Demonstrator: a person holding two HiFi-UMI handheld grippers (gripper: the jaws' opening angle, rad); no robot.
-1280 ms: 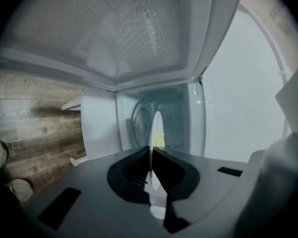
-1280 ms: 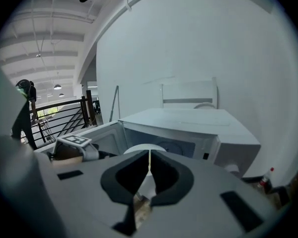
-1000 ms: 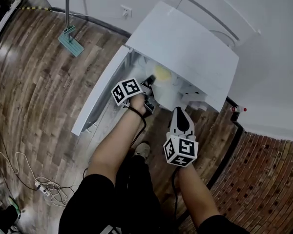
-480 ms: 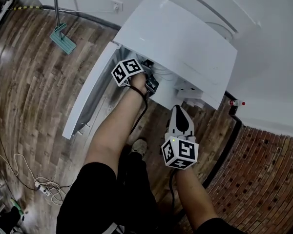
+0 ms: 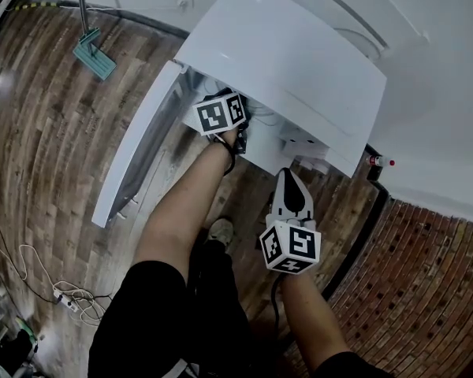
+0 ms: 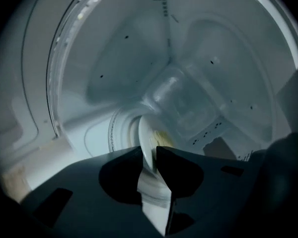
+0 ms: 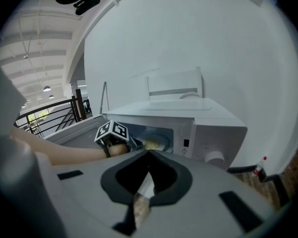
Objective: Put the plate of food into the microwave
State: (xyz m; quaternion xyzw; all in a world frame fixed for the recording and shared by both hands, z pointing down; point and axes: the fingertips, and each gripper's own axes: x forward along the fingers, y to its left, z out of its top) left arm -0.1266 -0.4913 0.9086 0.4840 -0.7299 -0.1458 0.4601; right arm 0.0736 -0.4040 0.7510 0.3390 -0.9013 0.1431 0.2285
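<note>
The white microwave [image 5: 284, 61] stands with its door [image 5: 134, 152] swung open to the left. My left gripper [image 6: 149, 150] reaches deep into the cavity; only its marker cube [image 5: 221, 113] shows from above. The white plate [image 6: 145, 133] with yellowish food [image 6: 161, 137] sits inside, its rim between the left jaws. Those jaws have just been opening and stand slightly parted around the rim. My right gripper [image 5: 290, 195] hangs in front of the microwave, shut and holding nothing. In the right gripper view the plate [image 7: 154, 144] shows through the opening beside the left cube [image 7: 111, 131].
A small bottle with a red cap [image 5: 376, 161] stands on the floor right of the microwave. A mop [image 5: 93, 53] leans at the back left. Cables and a power strip [image 5: 63, 298] lie on the wooden floor at the left. A brick patch covers the right.
The left gripper has pushed further into the microwave and rolled; the plate of food, seen at the opening before, is now hidden under the microwave's top. The right gripper has kept still.
</note>
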